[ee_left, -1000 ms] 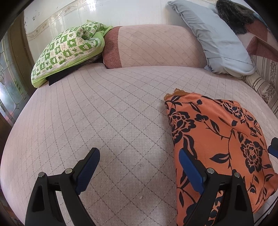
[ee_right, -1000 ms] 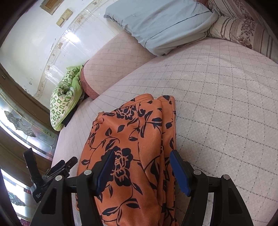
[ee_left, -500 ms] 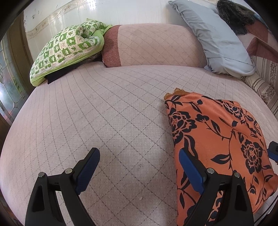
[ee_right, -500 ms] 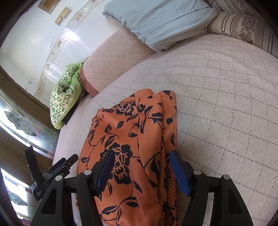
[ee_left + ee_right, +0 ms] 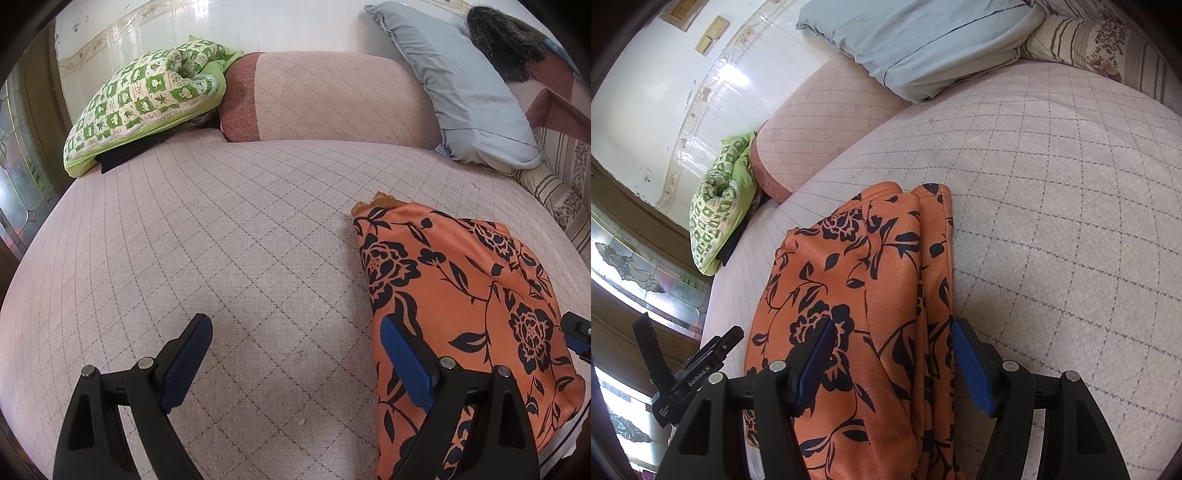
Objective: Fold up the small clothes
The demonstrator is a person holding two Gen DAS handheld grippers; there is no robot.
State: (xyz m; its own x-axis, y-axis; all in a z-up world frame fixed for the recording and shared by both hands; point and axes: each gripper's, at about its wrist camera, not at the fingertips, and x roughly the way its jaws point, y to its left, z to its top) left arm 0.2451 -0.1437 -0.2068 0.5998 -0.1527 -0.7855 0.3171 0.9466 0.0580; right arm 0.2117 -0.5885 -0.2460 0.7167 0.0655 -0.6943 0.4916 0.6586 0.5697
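My right claw [image 5: 890, 354] hangs released over the orange flowered cloth [image 5: 857, 295], jaws straddling its thick folded edge; if I close carelessly I judge I'd pinch only some layers and spill the fold. My left claw [image 5: 295, 354] gapes empty beside it. The cloth lies bunched near the bed's [image 5: 221, 240] front edge.

Pink quilted bed [image 5: 221, 258], orange floral garment [image 5: 461, 295], grey pillow [image 5: 461, 92], green checked blanket [image 5: 147, 99], pink bolster [image 5: 332, 96]
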